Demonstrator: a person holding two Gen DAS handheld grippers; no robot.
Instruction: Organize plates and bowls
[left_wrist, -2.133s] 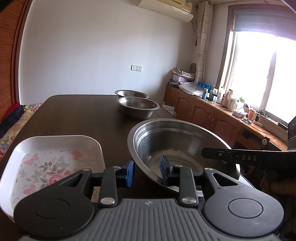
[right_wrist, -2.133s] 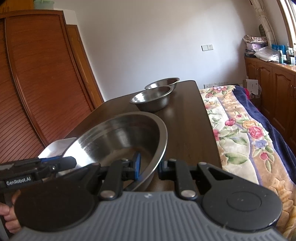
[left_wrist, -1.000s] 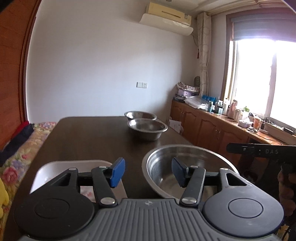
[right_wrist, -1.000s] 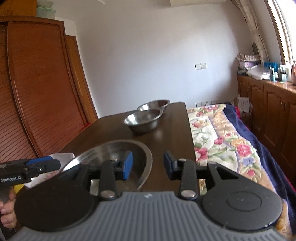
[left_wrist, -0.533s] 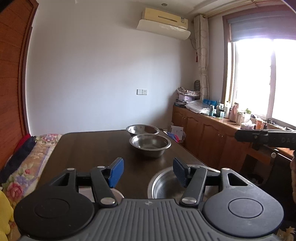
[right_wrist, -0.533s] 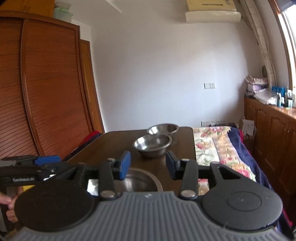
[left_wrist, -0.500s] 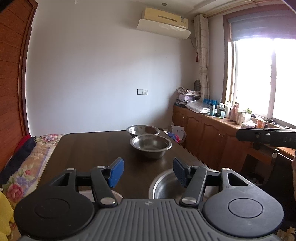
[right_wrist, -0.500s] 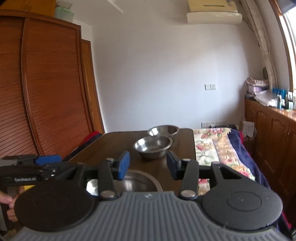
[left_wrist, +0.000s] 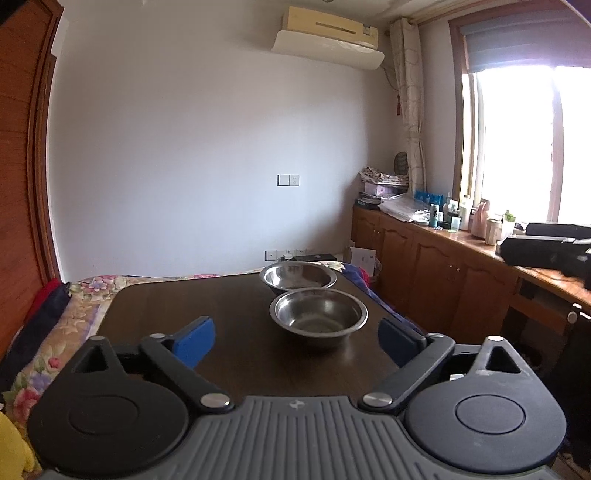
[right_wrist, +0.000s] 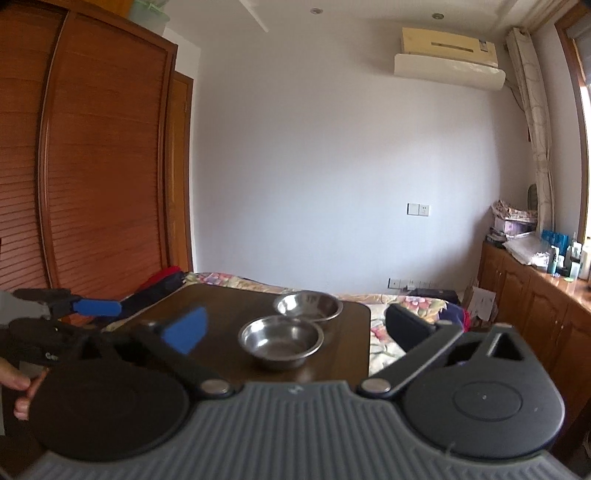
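Two steel bowls stand at the far end of the dark wooden table (left_wrist: 177, 310): a nearer bowl (left_wrist: 318, 317) (right_wrist: 280, 341) and a farther bowl (left_wrist: 297, 277) (right_wrist: 308, 304) right behind it. My left gripper (left_wrist: 295, 339) hovers well short of them, its jaws opening wide with nothing between them. My right gripper (right_wrist: 295, 328) is likewise opening wide and holds nothing. Each gripper shows at the edge of the other's view: the right gripper (left_wrist: 546, 247), and the left gripper (right_wrist: 74, 306) held by a hand (right_wrist: 22, 384). The gripper bodies hide the near part of the table.
A slatted wooden wardrobe (right_wrist: 92, 166) stands to the left. A low wooden sideboard (left_wrist: 436, 266) with bottles and papers runs under the bright window (left_wrist: 535, 144) on the right. A bed with a flowered cover (right_wrist: 384, 328) lies beside the table.
Both grippers have let go of the large steel bowl, risen and drawn back. That bowl and the flowered tray have dropped out of view below them. Both pairs of jaws have spread wide.
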